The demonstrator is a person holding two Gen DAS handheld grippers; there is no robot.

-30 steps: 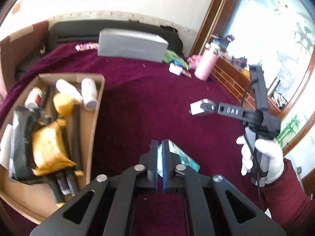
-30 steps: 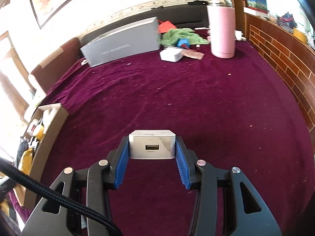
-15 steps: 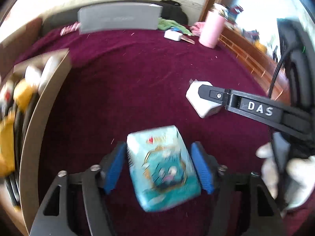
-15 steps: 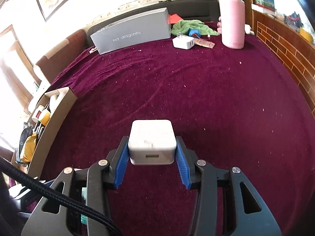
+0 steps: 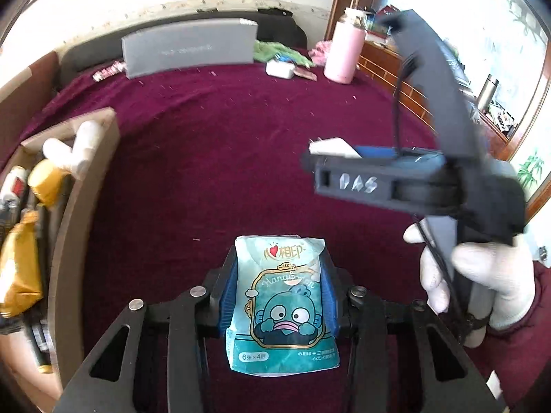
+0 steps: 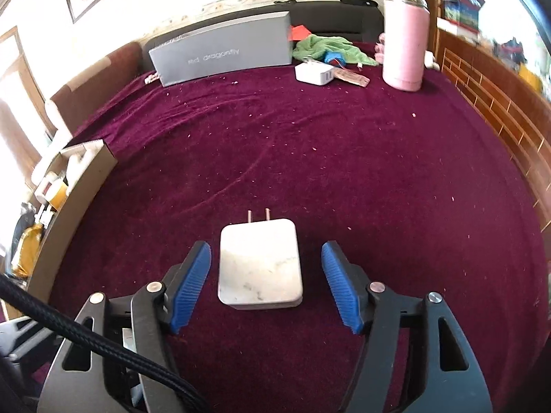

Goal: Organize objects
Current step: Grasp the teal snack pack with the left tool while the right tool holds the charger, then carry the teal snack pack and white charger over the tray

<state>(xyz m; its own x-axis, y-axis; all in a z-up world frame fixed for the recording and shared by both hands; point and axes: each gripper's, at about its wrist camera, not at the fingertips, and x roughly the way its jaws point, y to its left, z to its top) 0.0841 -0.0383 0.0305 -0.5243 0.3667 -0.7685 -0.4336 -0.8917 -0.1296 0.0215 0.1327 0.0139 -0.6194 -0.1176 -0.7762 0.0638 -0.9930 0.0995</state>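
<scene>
My left gripper (image 5: pixel 279 290) is shut on a teal cartoon tissue pack (image 5: pixel 280 304), its blue pads pressing both long sides, low over the maroon cloth. My right gripper (image 6: pixel 266 284) is open; its blue pads stand apart from a white plug charger (image 6: pixel 259 264) that lies flat on the cloth between them, prongs pointing away. In the left wrist view the right gripper (image 5: pixel 347 153) is seen from the side, a white-gloved hand holding it. A cardboard box (image 5: pixel 82 203) with bottles and packets sits at the left; it also shows in the right wrist view (image 6: pixel 69 199).
At the far edge stand a long grey box (image 6: pixel 224 48), a second white charger (image 6: pixel 315 73), a green cloth (image 6: pixel 327 46) and a pink thermos (image 6: pixel 405 39). A wooden lattice rail (image 6: pixel 492 103) borders the right side.
The left gripper opened, then shut across the tissue pack's sides. The right gripper lowered the white charger flat onto the cloth and opened, letting it go.
</scene>
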